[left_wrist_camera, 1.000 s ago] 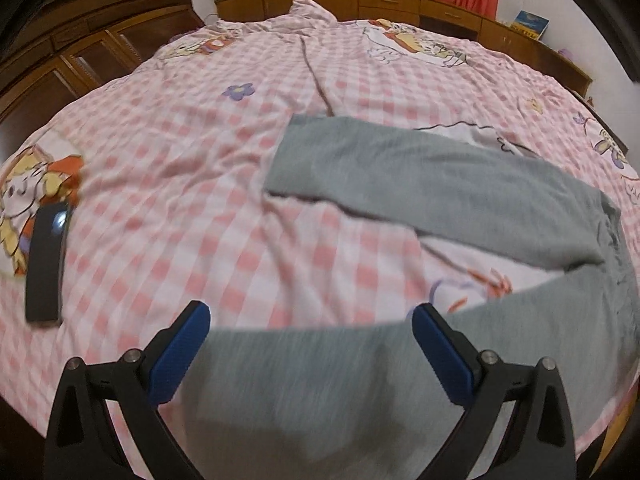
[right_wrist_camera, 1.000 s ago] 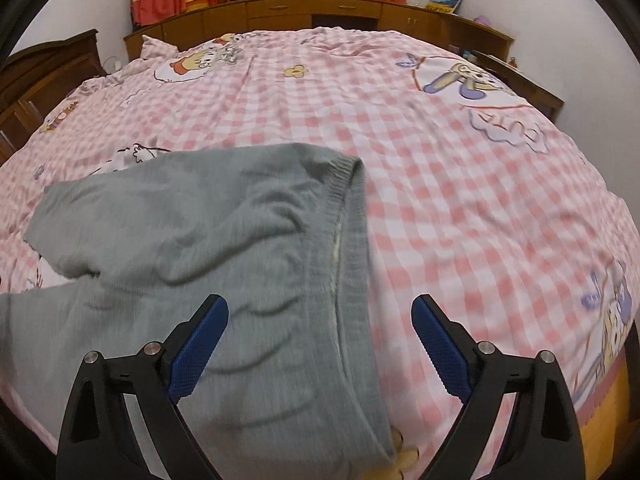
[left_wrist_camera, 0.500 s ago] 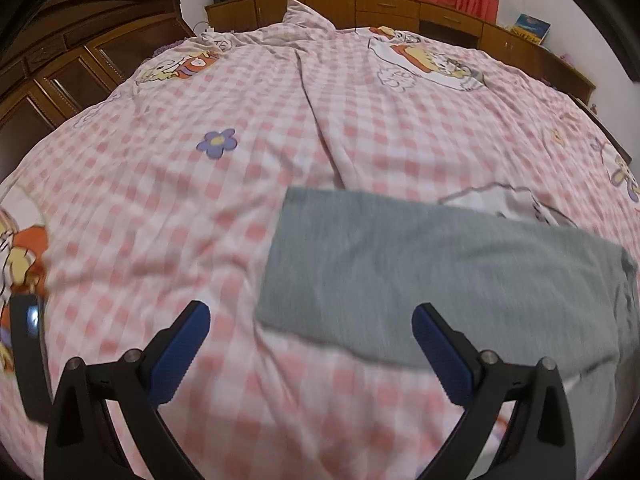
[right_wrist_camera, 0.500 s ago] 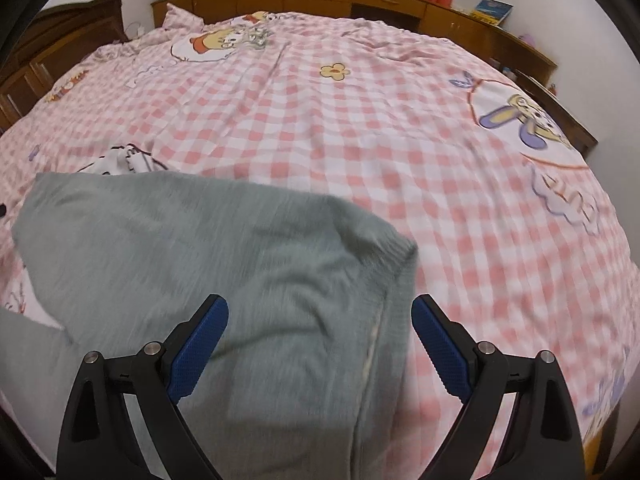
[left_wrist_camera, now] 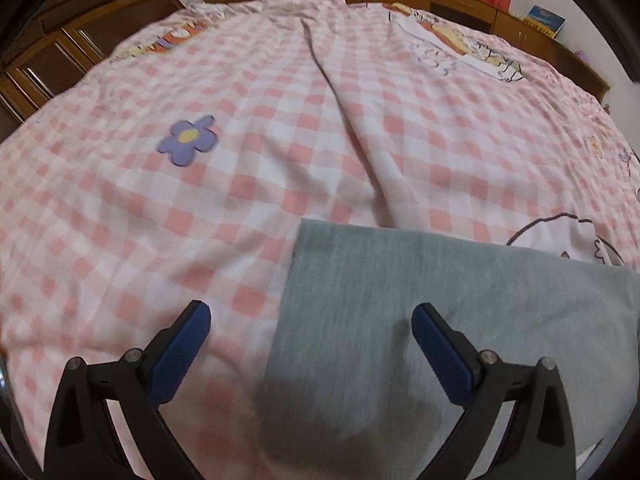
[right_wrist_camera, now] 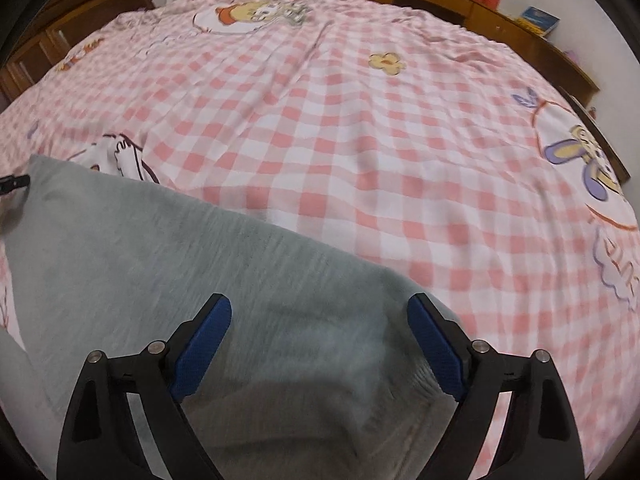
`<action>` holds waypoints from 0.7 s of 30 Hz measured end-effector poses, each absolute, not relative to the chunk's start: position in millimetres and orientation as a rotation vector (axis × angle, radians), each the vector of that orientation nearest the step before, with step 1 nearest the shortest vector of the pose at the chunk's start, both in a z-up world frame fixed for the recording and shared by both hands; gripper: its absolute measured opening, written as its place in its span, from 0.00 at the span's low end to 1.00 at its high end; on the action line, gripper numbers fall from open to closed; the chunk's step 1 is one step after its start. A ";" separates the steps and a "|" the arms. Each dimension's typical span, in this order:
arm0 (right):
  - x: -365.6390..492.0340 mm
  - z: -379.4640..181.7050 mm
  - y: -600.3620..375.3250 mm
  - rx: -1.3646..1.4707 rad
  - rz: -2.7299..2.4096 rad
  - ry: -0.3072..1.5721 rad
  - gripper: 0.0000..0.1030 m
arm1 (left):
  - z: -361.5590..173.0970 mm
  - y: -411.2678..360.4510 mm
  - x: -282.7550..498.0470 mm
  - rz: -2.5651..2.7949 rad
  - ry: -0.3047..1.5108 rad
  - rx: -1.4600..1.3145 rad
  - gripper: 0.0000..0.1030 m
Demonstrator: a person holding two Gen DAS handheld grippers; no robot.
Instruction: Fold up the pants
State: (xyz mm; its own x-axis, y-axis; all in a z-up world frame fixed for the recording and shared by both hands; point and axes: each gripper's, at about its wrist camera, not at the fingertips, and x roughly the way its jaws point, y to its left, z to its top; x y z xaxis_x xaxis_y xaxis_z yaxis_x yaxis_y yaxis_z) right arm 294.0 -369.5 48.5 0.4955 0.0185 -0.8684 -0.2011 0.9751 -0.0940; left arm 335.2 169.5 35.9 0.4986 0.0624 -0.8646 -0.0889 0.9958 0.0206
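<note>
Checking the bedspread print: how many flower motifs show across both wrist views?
2: a purple flower left of the crease, and a yellow flower far up the bedspread. Others may be hidden.

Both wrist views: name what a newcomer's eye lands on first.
The grey pants lie flat at the near edge of a pink checked bedspread that fills both views. Each open tool frames them from above: the left tool over one leg's end, the right tool, jaws closing slightly, over the waistband.

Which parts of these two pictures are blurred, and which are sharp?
Left wrist view: the grey knit pants smear near the bottom, while the purple flower print stays fairly sharp. Right wrist view: the pants blur near the blue pads.
</note>
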 end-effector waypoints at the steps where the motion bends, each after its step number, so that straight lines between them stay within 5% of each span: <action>1: 297.7 44.5 -368.3 -0.199 0.134 1.054 0.88 | 33.9 169.4 337.3 0.079 1.050 -0.032 0.98; 10: 310.8 13.8 -370.8 -0.165 0.142 1.114 0.87 | 13.3 159.0 358.6 0.017 1.121 -0.036 0.91; 12: 308.6 15.9 -369.3 -0.162 0.158 1.109 0.74 | 13.9 159.1 358.6 0.027 1.117 -0.045 0.90; 15: 301.7 22.6 -363.1 -0.169 0.182 1.104 0.42 | 20.0 153.0 354.5 -0.006 1.105 -0.044 0.67; 17: 295.9 27.8 -357.0 -0.188 0.187 1.097 0.23 | 26.6 146.0 351.4 -0.042 1.093 -0.032 0.27; 21: 288.9 43.0 -363.6 -0.141 0.192 1.070 0.07 | 42.0 135.4 342.9 -0.058 1.049 -0.002 0.11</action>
State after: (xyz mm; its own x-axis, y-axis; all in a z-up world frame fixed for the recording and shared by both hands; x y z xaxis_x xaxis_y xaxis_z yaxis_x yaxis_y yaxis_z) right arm 288.9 -363.6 43.0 0.4663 0.0881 -0.8802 -0.2241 0.9743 -0.0212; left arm 342.9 135.4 42.0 0.4972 -0.0490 -0.8663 0.0468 0.9985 -0.0296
